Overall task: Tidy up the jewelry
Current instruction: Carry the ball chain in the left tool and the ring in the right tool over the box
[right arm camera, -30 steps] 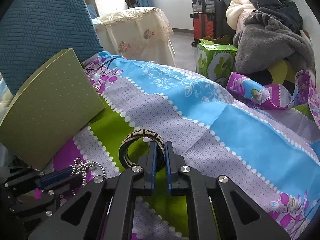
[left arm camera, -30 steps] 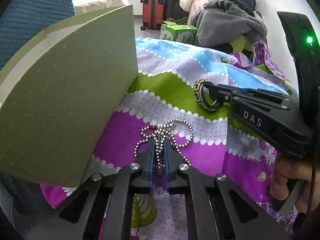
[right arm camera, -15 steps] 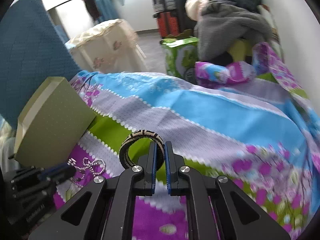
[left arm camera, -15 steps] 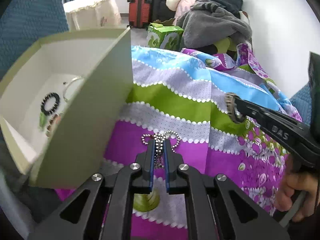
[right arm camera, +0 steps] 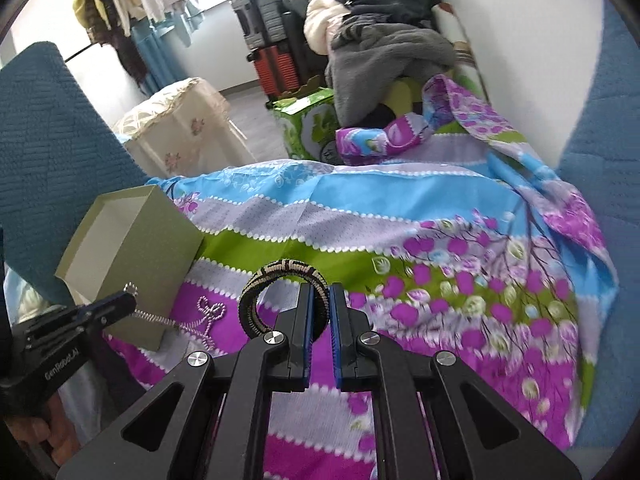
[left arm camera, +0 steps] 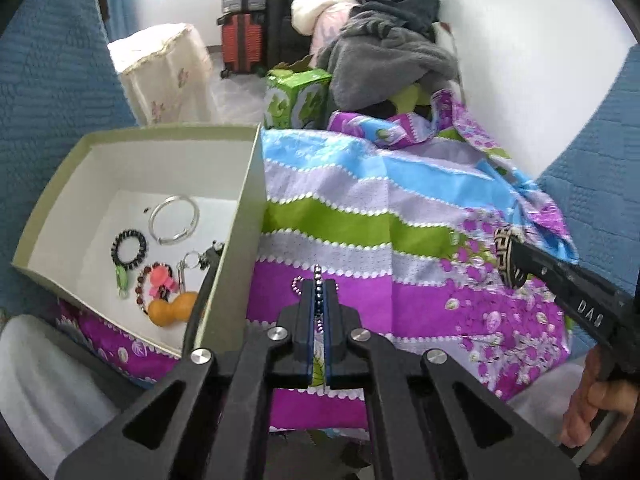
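Ball-chain necklace is pinched in the left gripper, just right of the green box's near wall; wide bare striped bedsheet lies beyond. From the right wrist, the right gripper clamps the woven bangle above the sheet, the chain trailing beside the box corner.

Ball chain mostly hidden between fingers

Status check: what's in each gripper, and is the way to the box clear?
Left gripper shut on bead chain, chain trailing to the cloth. Right gripper shut on woven bangle. Box open, jewelry inside. Nothing seen between grippers and box.
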### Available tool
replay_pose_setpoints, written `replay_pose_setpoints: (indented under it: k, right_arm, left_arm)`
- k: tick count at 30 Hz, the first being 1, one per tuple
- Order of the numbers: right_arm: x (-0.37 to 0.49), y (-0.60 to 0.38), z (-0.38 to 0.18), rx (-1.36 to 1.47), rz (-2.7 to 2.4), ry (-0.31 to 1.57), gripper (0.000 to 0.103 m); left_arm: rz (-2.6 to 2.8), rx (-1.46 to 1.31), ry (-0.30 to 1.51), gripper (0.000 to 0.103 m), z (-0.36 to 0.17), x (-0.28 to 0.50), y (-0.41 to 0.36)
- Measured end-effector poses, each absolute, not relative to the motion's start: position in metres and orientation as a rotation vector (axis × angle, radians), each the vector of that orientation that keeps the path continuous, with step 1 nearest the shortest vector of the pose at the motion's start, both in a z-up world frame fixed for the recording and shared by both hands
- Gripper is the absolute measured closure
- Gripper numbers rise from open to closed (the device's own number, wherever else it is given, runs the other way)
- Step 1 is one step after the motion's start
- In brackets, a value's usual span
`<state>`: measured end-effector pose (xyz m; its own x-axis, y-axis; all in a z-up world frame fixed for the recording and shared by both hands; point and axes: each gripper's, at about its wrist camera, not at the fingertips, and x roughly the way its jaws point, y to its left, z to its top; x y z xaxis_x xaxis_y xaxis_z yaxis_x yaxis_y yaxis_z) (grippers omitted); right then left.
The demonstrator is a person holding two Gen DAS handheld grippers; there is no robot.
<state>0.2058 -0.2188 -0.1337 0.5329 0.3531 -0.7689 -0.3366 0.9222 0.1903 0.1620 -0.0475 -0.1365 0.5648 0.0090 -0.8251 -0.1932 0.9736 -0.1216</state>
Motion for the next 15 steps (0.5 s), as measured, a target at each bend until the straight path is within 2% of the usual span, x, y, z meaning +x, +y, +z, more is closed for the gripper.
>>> replay_pose_setpoints:
  k: [15]
  right_arm:
    - [0.181,-0.218,-0.054,0.061,0.314,0.861,0.097]
  left_arm:
    - [-0.025,-0.169,0.868,0.1,-0.047,0.157,-0.04]
